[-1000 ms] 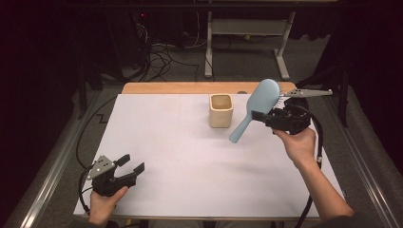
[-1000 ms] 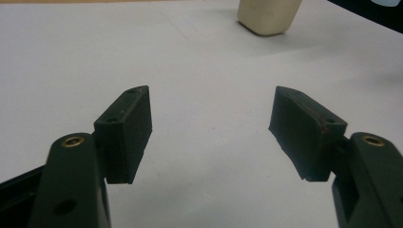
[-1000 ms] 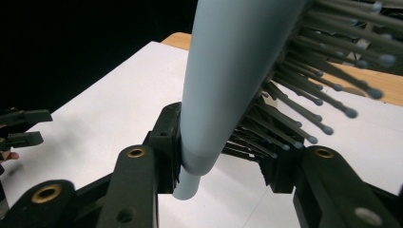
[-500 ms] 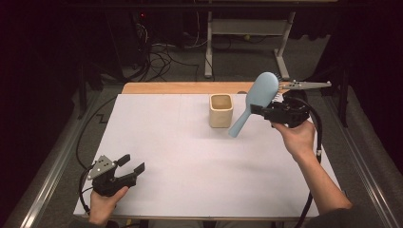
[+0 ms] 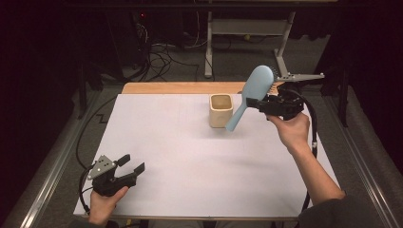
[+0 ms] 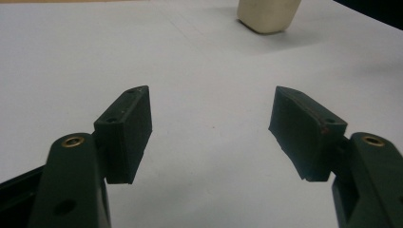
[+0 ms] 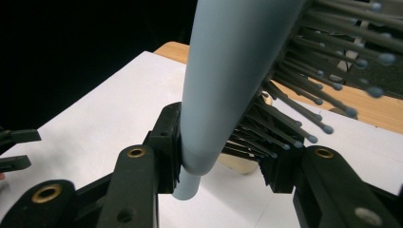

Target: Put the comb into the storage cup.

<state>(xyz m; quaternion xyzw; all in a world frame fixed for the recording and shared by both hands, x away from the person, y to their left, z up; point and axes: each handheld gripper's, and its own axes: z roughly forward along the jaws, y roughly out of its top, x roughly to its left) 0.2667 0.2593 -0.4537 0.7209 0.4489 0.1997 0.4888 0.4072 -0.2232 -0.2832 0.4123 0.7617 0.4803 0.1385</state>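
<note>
A light blue hairbrush (image 5: 259, 80) is held tilted in the air by my right gripper (image 5: 254, 102), handle end pointing down-left and bristles facing away from the high view. The jaws are shut on the brush (image 7: 233, 71) where the head meets the handle, one pad on its smooth back and one in the bristles, as the right gripper view (image 7: 221, 152) shows. The handle tip hangs just right of a cream square cup (image 5: 221, 110) standing upright at the back middle of the table. My left gripper (image 5: 132, 164) rests at the front left, open and empty (image 6: 209, 92), facing the cup (image 6: 268, 14).
The white table top (image 5: 190, 156) has a wooden strip (image 5: 180, 88) along its far edge. Metal rails run down both sides. A desk frame (image 5: 285, 42) and floor cables (image 5: 161, 57) lie behind the table. A cable (image 5: 311, 118) loops from the right gripper.
The right hand has lifted the hairbrush a little and carried it left, closer to the cup. The left hand and its gripper have stayed in place.
</note>
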